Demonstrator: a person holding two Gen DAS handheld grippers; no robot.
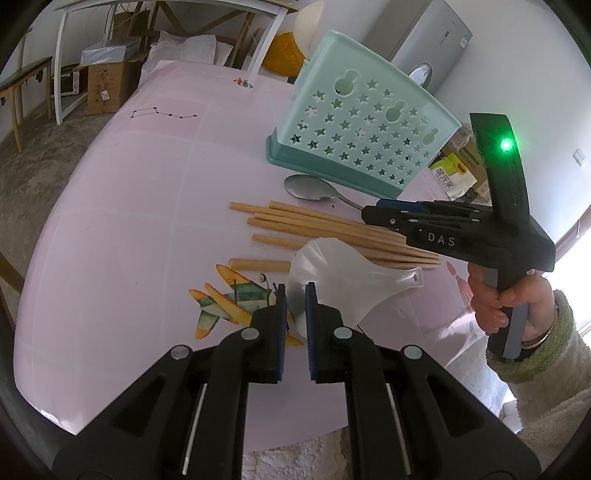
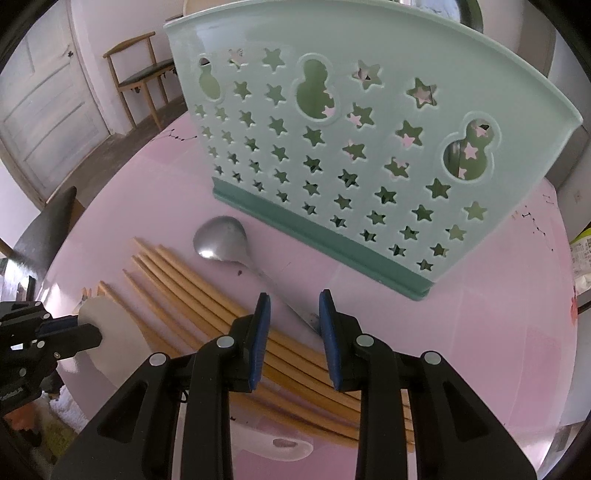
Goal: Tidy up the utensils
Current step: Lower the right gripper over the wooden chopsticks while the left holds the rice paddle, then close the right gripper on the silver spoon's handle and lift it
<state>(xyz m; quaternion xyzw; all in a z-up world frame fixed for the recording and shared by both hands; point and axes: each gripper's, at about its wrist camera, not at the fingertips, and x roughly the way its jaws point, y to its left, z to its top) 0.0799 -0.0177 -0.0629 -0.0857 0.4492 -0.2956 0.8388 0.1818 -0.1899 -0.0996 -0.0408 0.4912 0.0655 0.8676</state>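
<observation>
A mint utensil holder (image 1: 362, 140) (image 2: 369, 147) with star cut-outs stands upright on the pink tablecloth (image 1: 147, 184). In front of it lie a metal spoon (image 1: 310, 186) (image 2: 221, 240) and several wooden chopsticks (image 1: 314, 225) (image 2: 192, 288). A translucent white plastic spoon (image 1: 343, 269) (image 2: 110, 332) rests across the chopsticks. My left gripper (image 1: 295, 306) (image 2: 88, 338) is shut on the rim of its bowl. My right gripper (image 2: 293, 323) (image 1: 369, 214) points down over the chopsticks and stands open, with the end of the metal spoon's handle between its fingers, not pinched.
A hand (image 1: 495, 306) in a fleecy sleeve holds the right gripper. A wooden chair (image 2: 140, 70) and a door (image 2: 48, 107) stand beyond the table. Cardboard boxes (image 1: 107, 85) and a white table frame are at the back left, and a grey fridge (image 1: 432, 33) at the back right.
</observation>
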